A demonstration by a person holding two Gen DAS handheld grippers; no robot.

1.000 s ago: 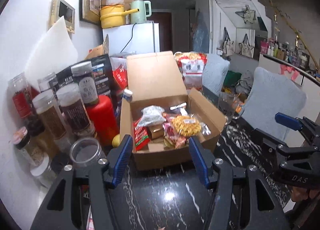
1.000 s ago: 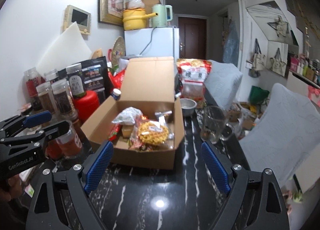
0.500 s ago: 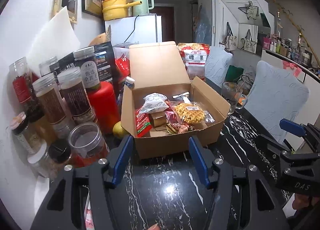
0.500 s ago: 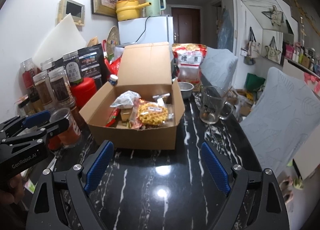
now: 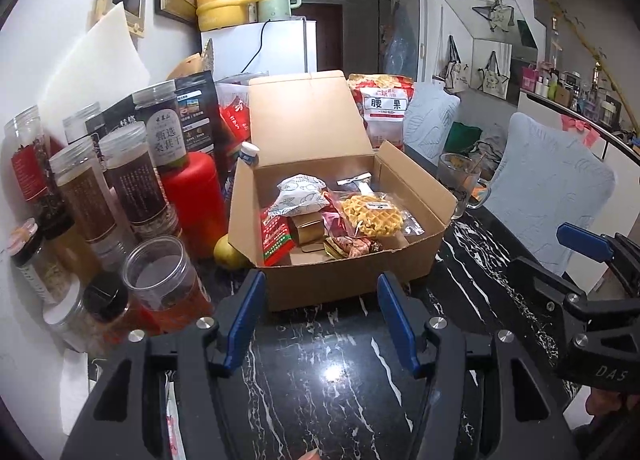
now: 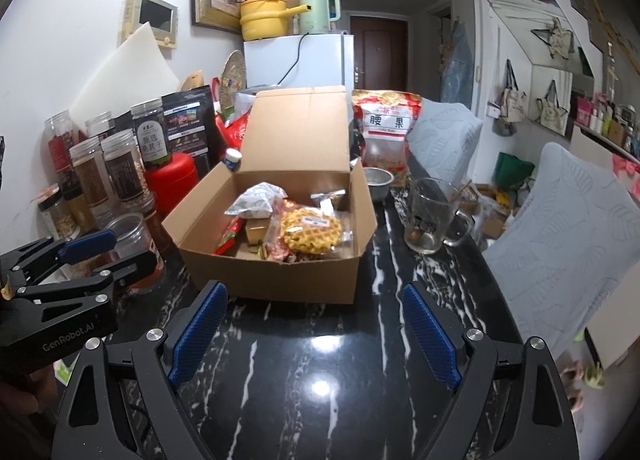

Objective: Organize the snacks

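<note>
Both tongs, left and right, are held wide and empty above the glossy black veined bench. Just beyond, an open cardboard box (lid upright) is filled with crinkly wrapped snacks.

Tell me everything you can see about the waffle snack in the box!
The waffle snack is a round, golden waffle with a grid of little squares, sealed in a clear plastic wrapper with a small dark label on top. It lies tilted on top of the other snacks inside the open cardboard box, towards the box's right side. A white printed packet sits just behind and left of it, and small red-wrapped sweets peek out below it. Neither gripper touches it.
</note>
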